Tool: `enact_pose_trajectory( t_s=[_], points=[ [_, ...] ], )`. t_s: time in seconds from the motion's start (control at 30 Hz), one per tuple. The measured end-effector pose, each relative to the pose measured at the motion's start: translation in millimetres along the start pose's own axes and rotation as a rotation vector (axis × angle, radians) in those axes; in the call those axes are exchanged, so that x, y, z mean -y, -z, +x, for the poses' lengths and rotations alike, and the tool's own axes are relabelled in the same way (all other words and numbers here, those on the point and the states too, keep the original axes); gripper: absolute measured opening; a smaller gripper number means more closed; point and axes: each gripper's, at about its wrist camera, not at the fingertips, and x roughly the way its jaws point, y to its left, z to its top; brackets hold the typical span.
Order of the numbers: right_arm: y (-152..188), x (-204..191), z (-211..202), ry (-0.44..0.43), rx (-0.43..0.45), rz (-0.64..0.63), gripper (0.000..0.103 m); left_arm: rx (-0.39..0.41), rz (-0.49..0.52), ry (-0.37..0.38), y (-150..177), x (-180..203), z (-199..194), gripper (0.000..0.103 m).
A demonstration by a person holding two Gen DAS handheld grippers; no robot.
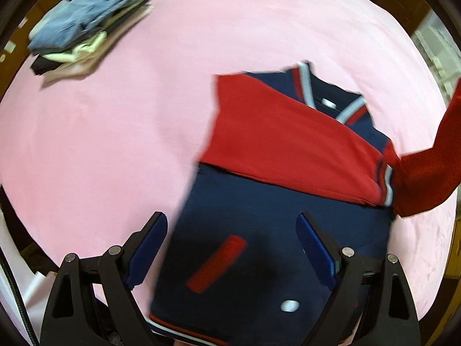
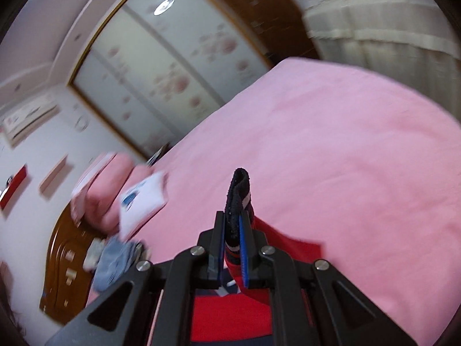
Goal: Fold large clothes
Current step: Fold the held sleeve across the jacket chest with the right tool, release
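Left tool spread wide over navy/red jacket on pink bed. Right tool pinching jacket's cuff, w/ sleeve lifted.

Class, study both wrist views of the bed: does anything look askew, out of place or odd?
The stack of folded clothes near the far corner of the pink bedsheet is uneven, its layers fanning out. The navy and red varsity jacket is mid-fold: one red sleeve lies across it; the right gripper holds the other's striped cuff raised.
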Motion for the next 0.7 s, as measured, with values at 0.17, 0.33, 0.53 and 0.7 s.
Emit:
enact_pose_trajectory(
  t_s=[0.17,0.33,0.53,0.7],
  points=[
    [62,-61,62,-0.090,-0.111,-0.051,0.008,0.003,-0.057,-0.007,-19,-60,9,0.090],
    [142,-82,136,-0.031,-0.311,-0.149,0.009,-0.001,-0.086,-0.005,-34,-92,17,0.090],
    [189,-70,178,-0.043,-0.523,-0.116,0.030,0.022,-0.038,-0.023,-45,-107,20,0.090],
    [178,-62,147,-0.080,-0.461,-0.087,0.060,0.040,0.000,0.047,-56,-98,20,0.090]
  ],
)
